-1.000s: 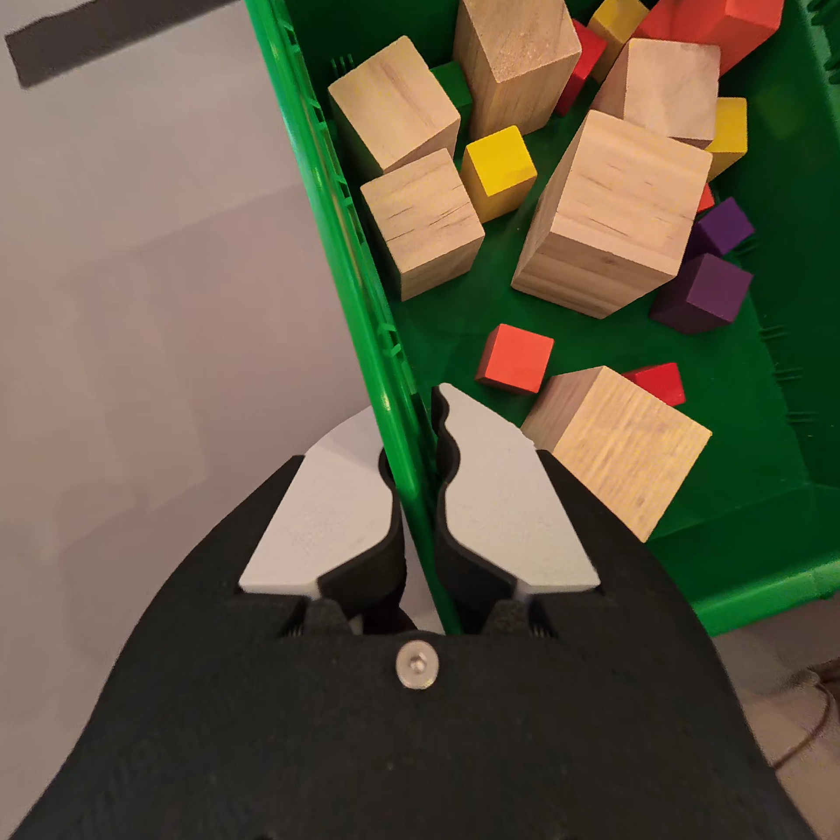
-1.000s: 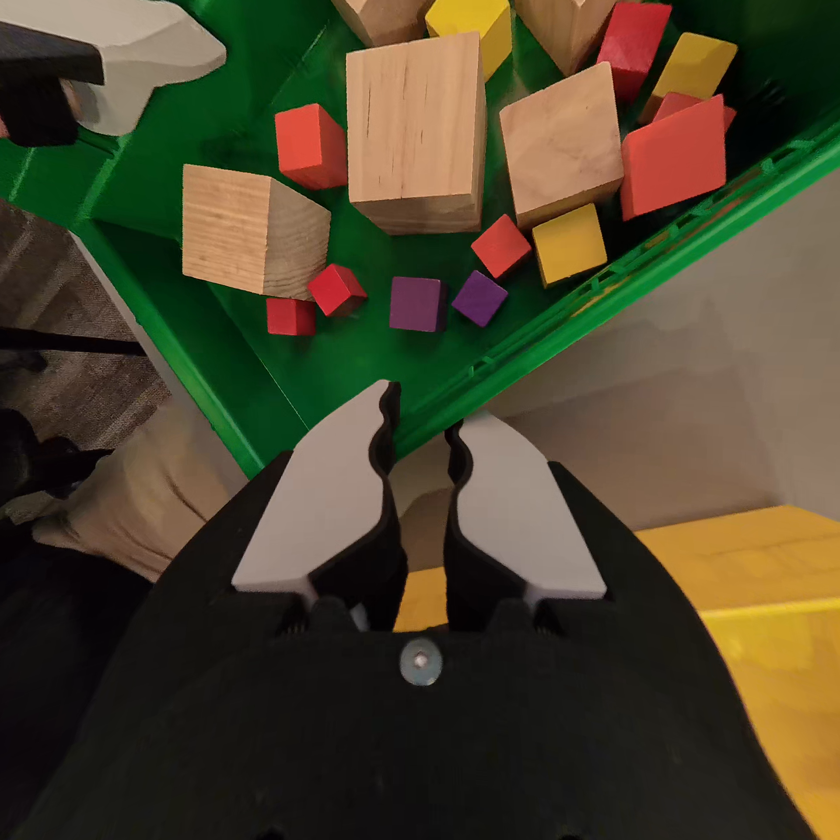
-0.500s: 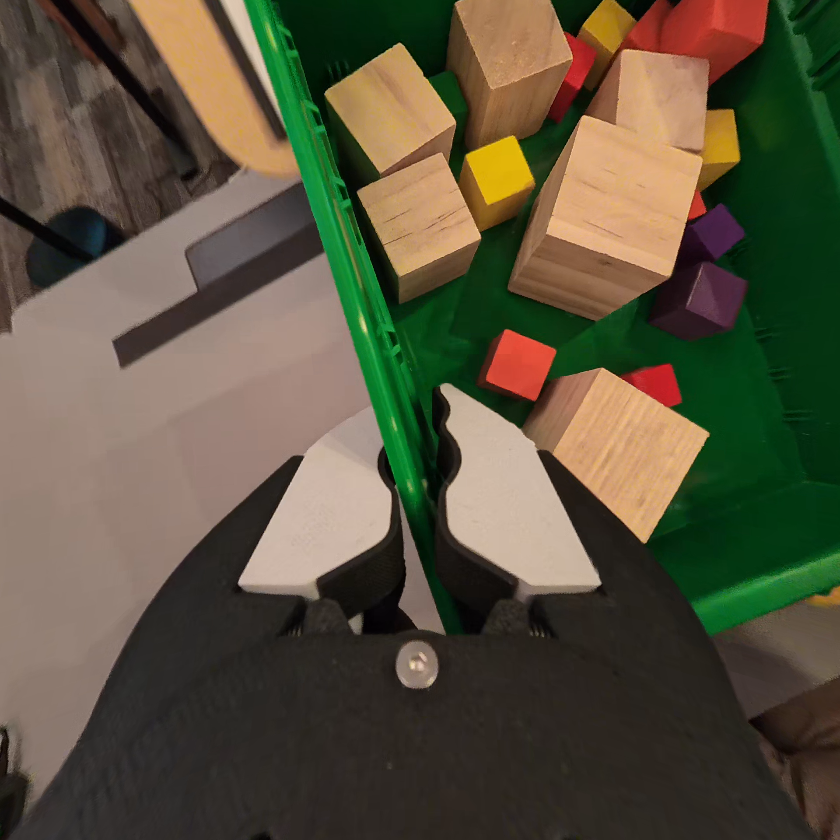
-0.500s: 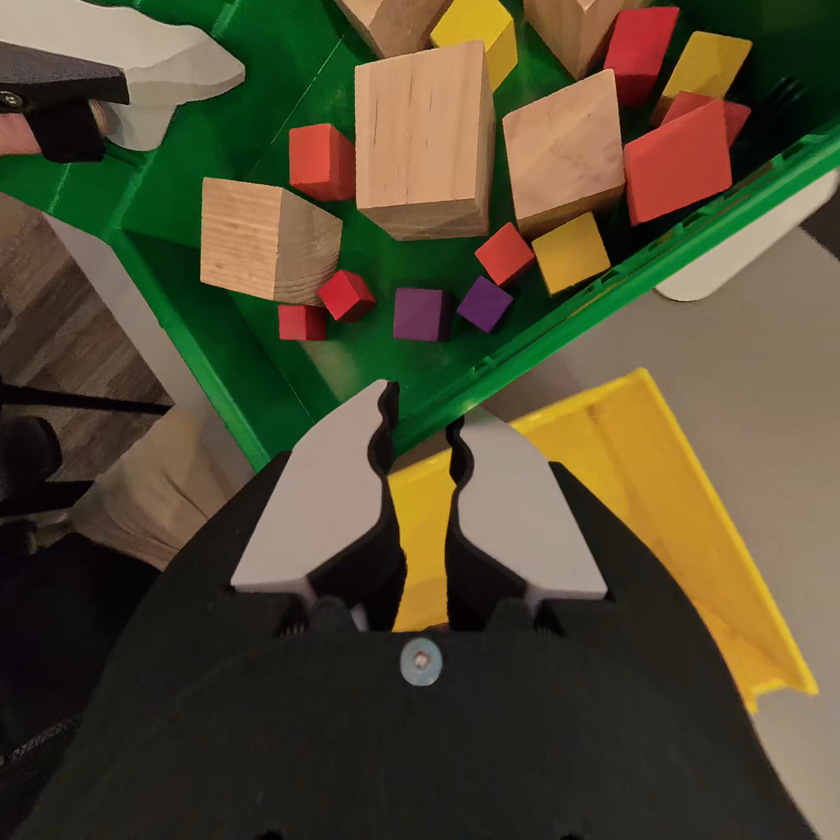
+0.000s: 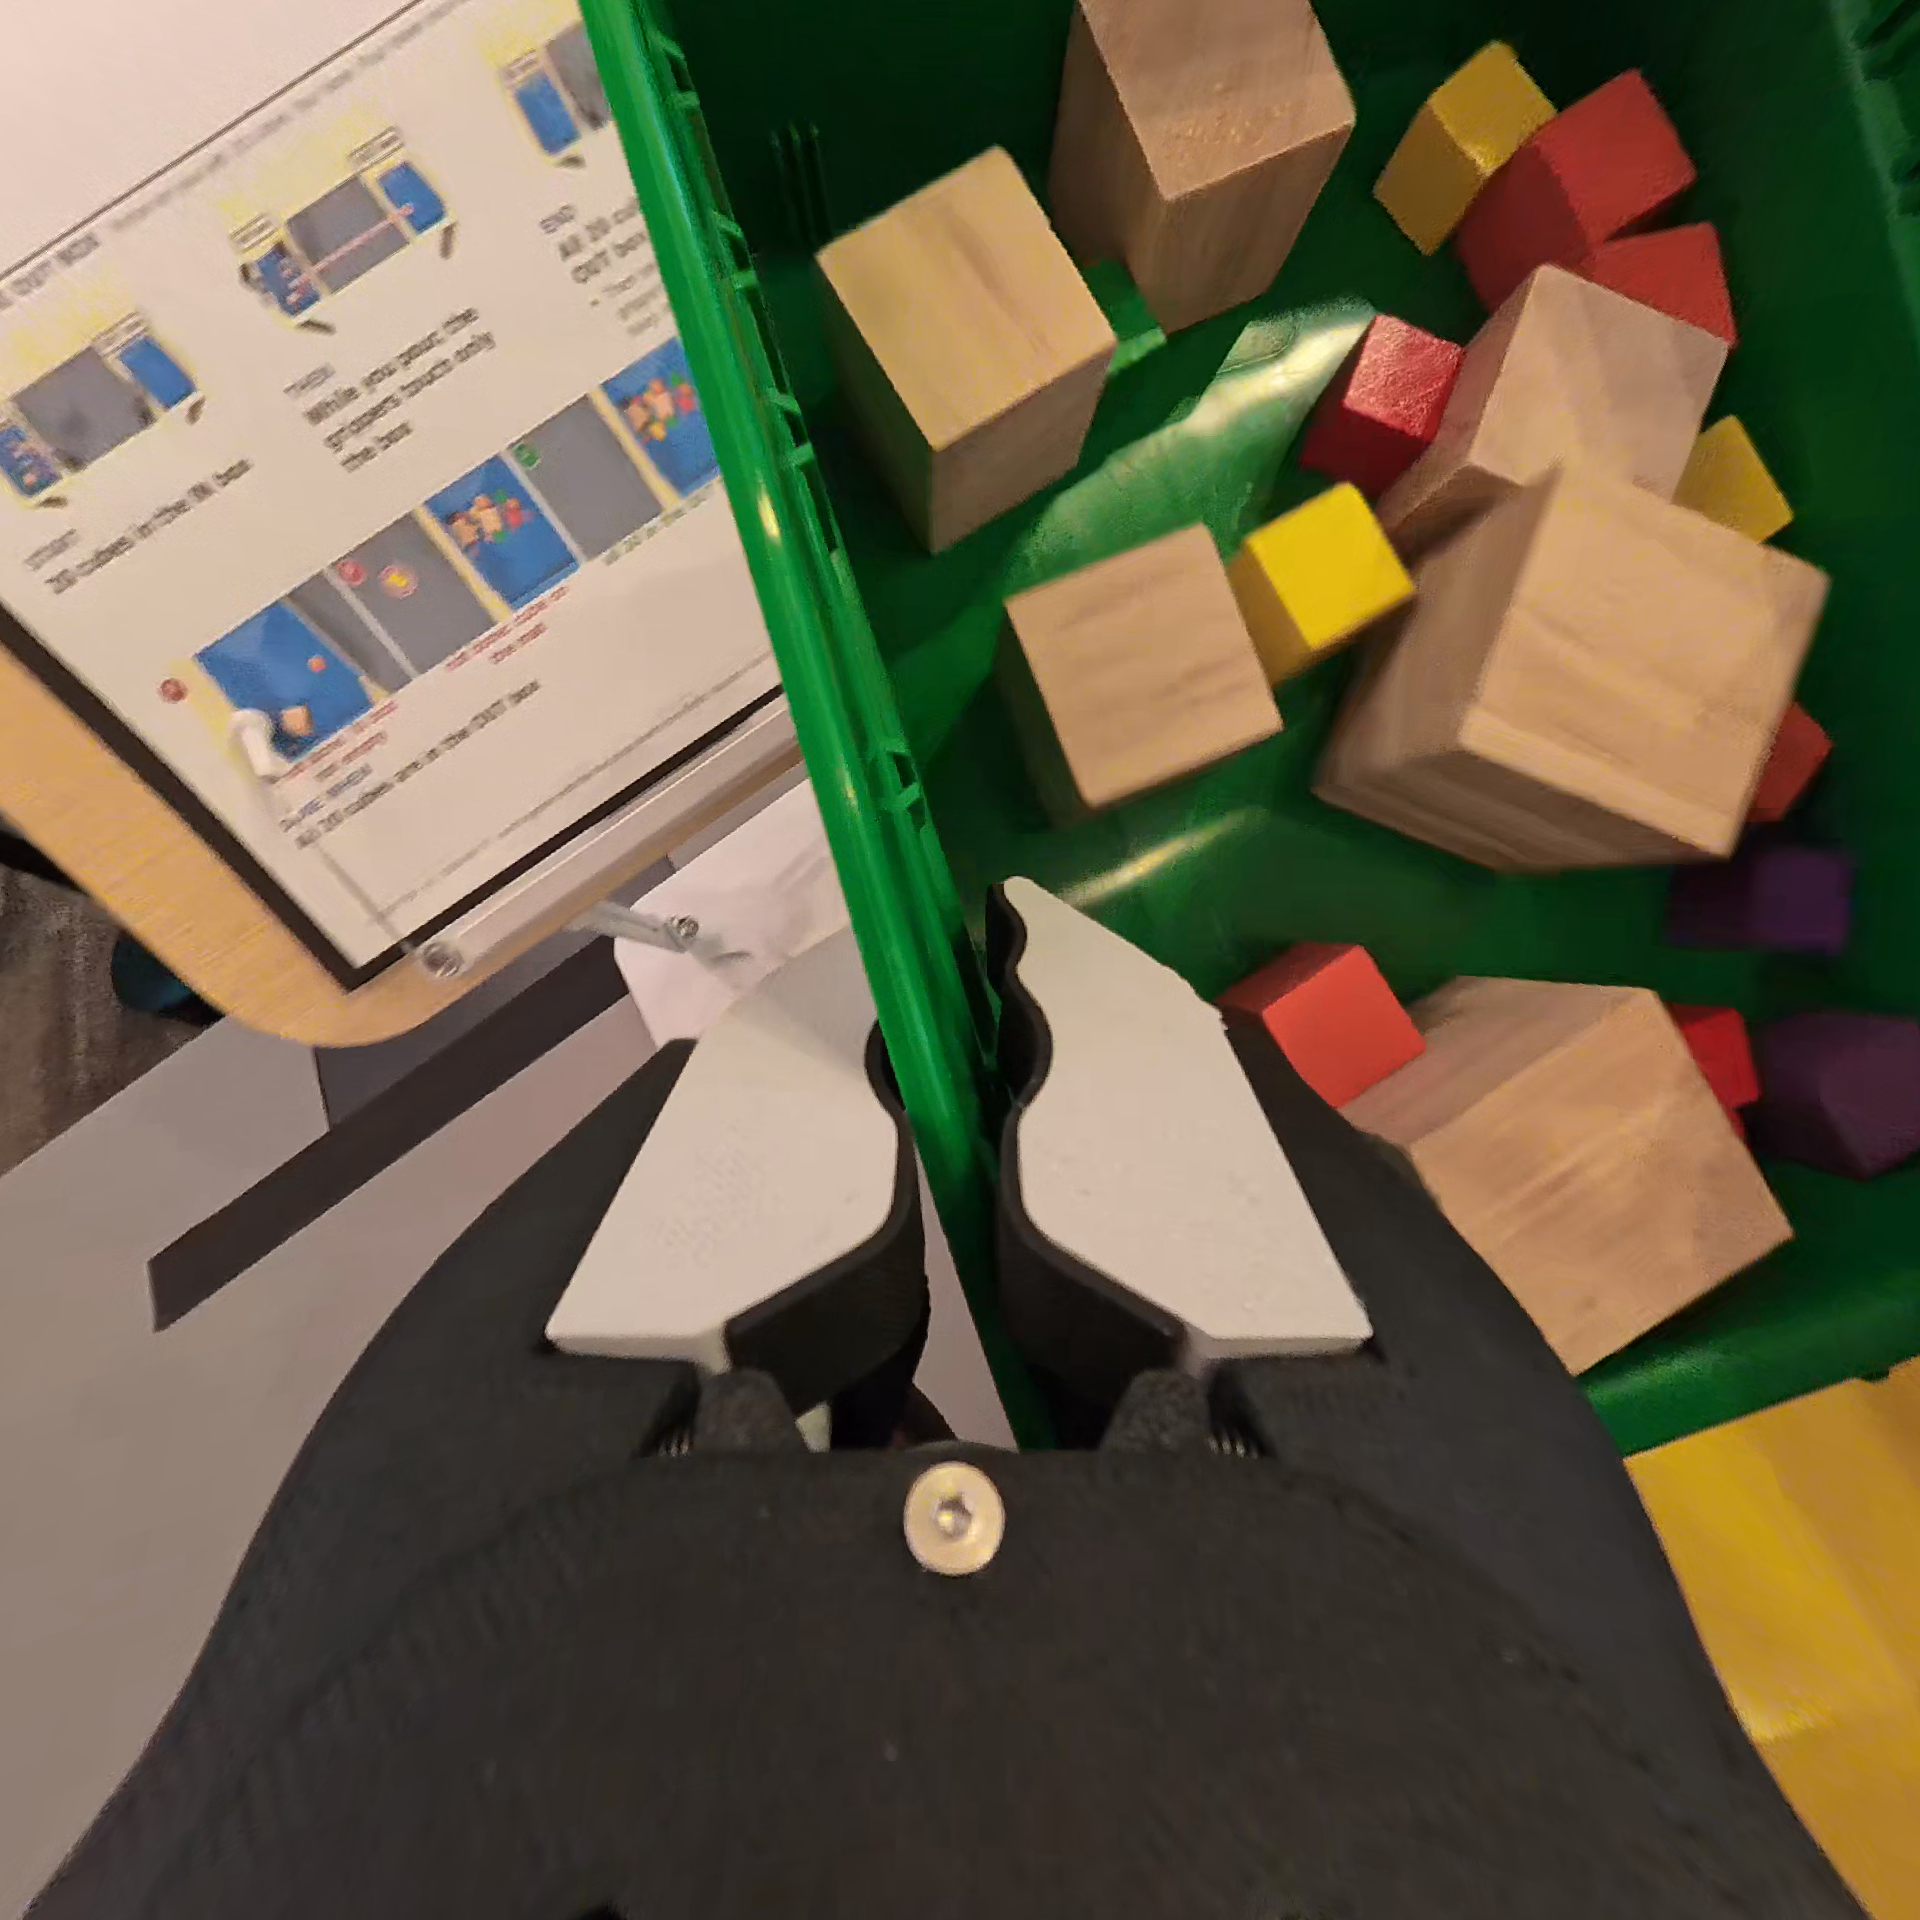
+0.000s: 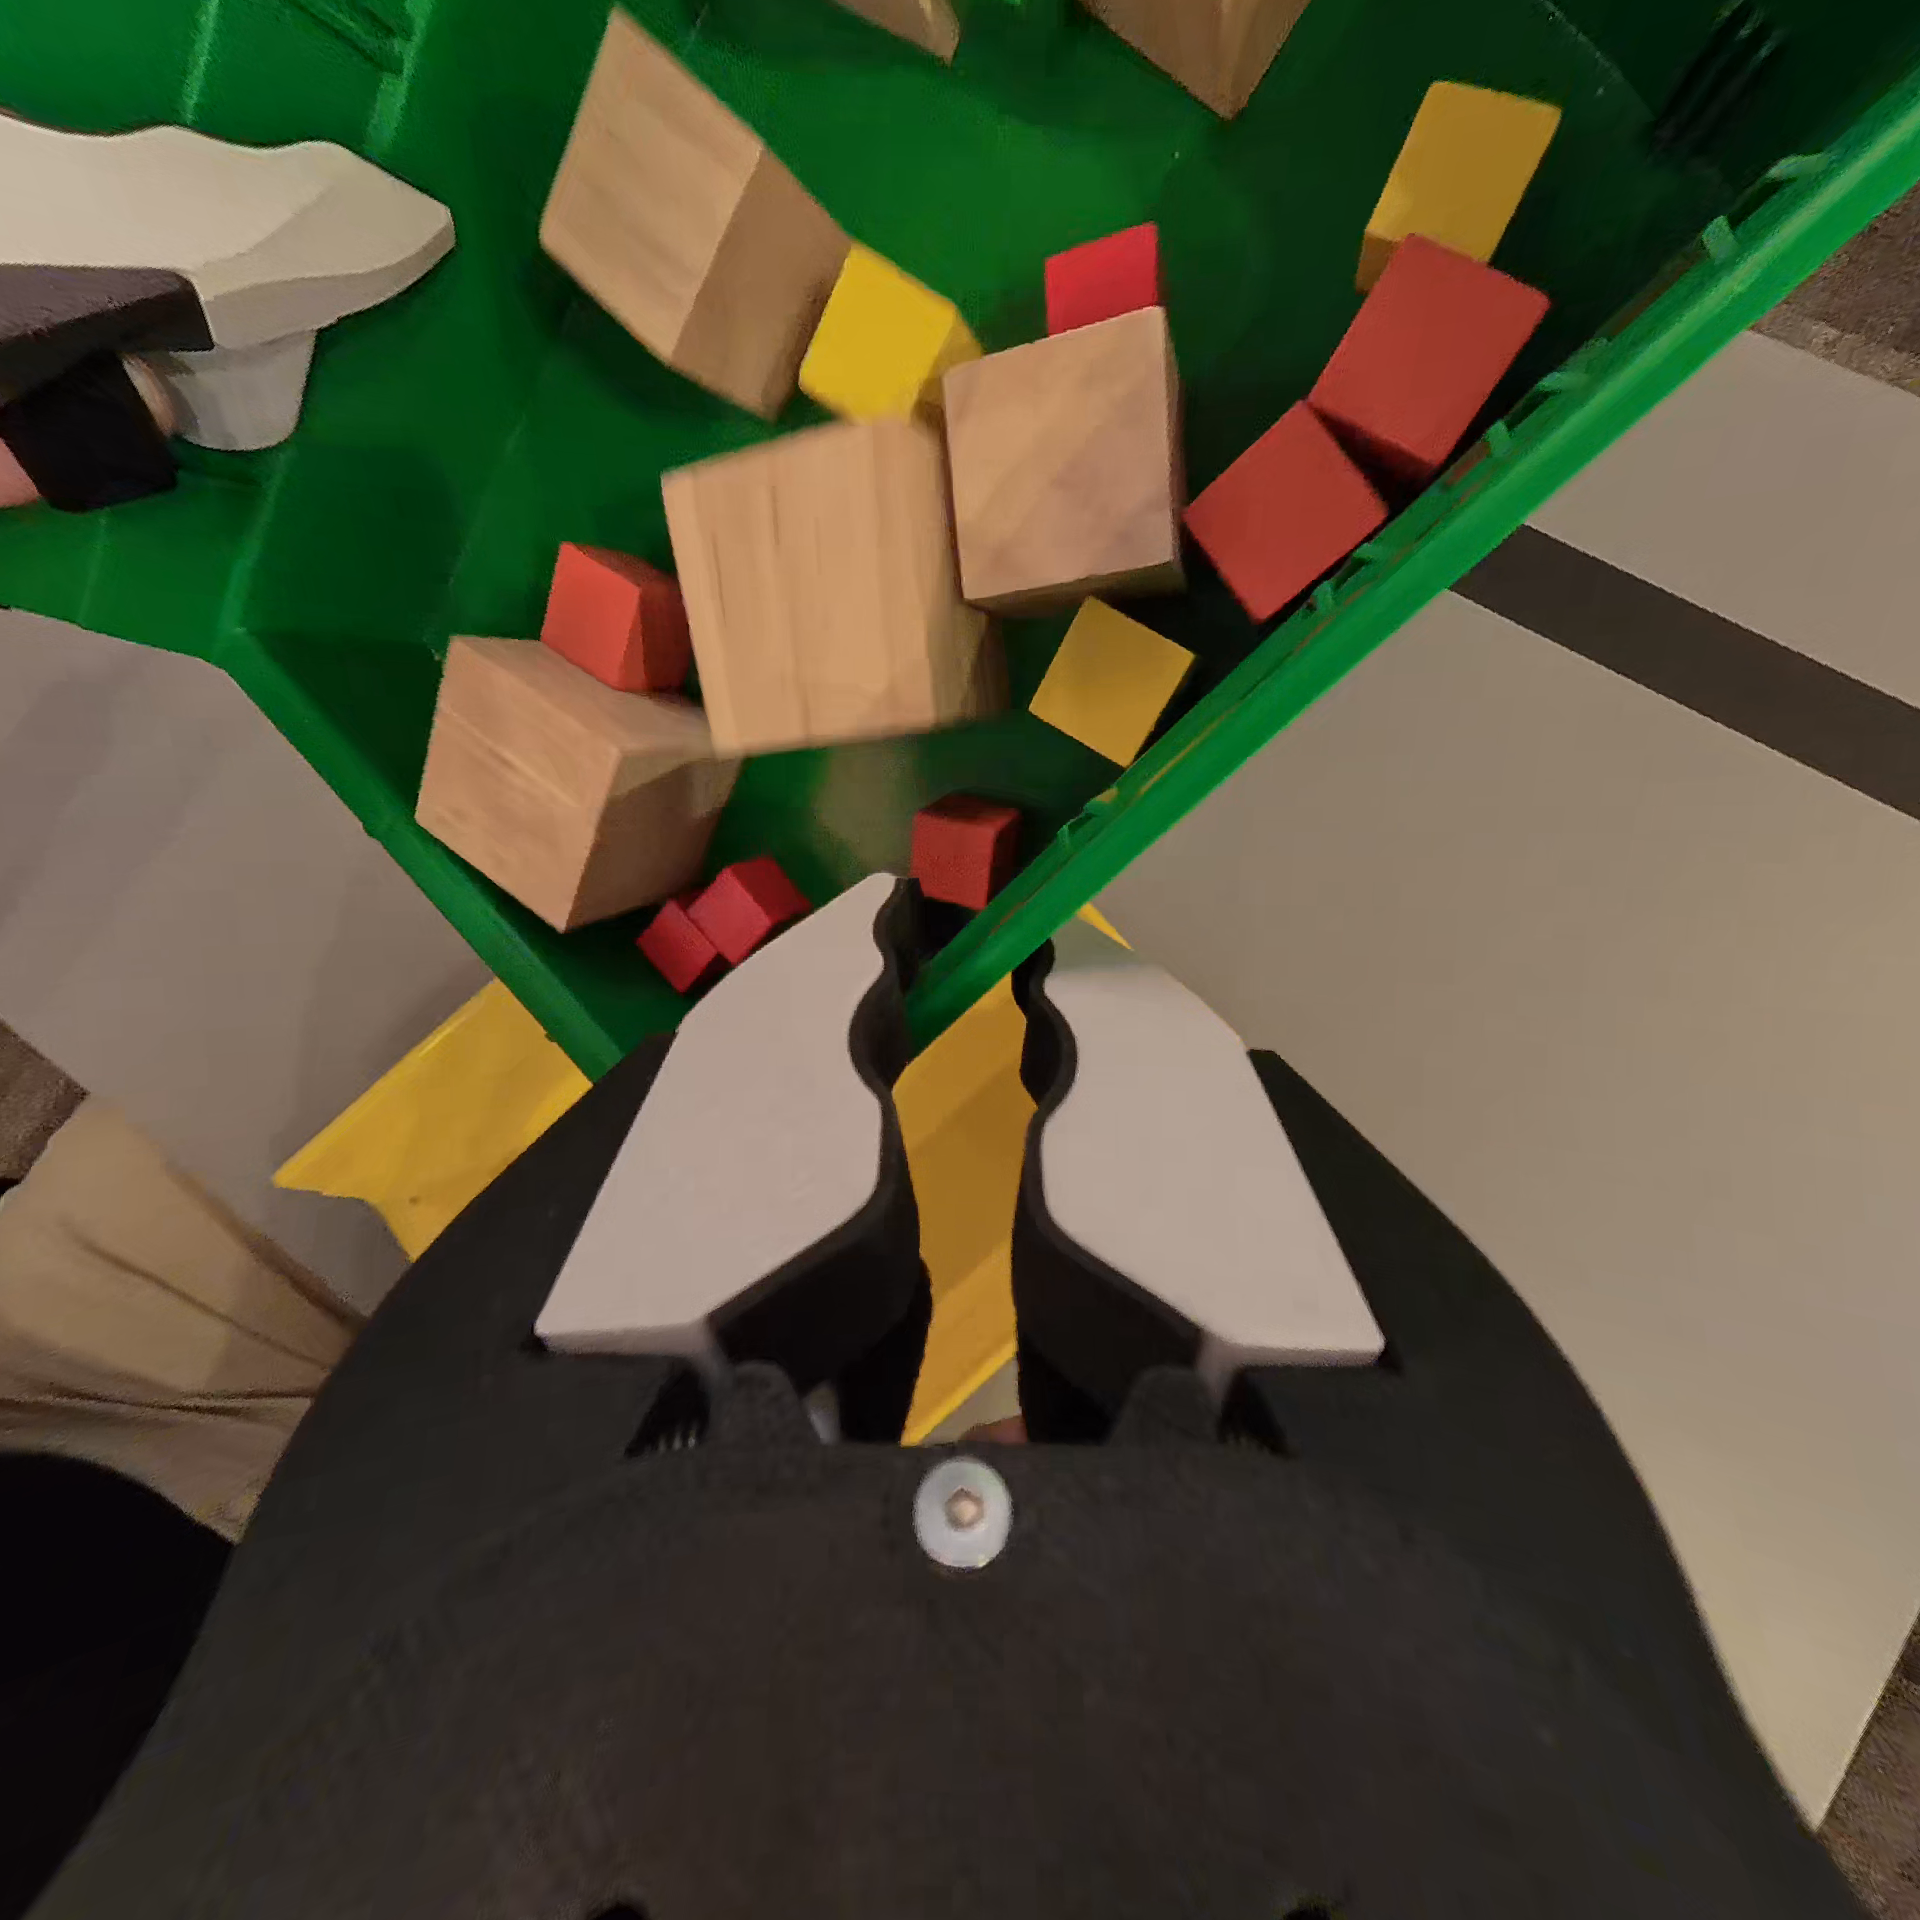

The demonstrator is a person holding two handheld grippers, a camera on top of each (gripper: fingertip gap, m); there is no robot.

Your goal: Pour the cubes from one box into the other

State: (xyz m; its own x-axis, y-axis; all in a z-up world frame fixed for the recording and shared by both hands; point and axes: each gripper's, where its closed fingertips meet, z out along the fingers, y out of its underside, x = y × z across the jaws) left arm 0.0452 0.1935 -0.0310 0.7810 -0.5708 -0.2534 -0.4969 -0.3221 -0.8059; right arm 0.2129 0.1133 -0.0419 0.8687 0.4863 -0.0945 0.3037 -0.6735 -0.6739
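A green box [image 5: 1195, 883] is held tilted in the air, one wall pinched by each gripper. My left gripper [image 5: 940, 935] is shut on its left wall [image 5: 821, 582]. My right gripper [image 6: 961, 940] is shut on its right wall [image 6: 1455, 540]. Inside, several wooden cubes [image 5: 1558, 675] and small red, yellow and purple cubes [image 6: 1112, 681] are blurred, sliding towards the low end. The yellow box [image 6: 447, 1112] lies below the green box, also in the left wrist view [image 5: 1787, 1558]. The left gripper's finger [image 6: 239, 239] shows in the right wrist view.
A grey table top [image 6: 1507, 1039] with a black tape strip [image 6: 1714, 675] lies below. An instruction sheet on a stand [image 5: 343, 499] and a wooden board [image 5: 156, 883] are at the back left. A person's beige trouser leg [image 6: 135, 1299] is at the lower left.
The green box has been tipped up more steeply. The cubes, still before, now slide and tumble towards the low end. The yellow box has come under the green box's low end.
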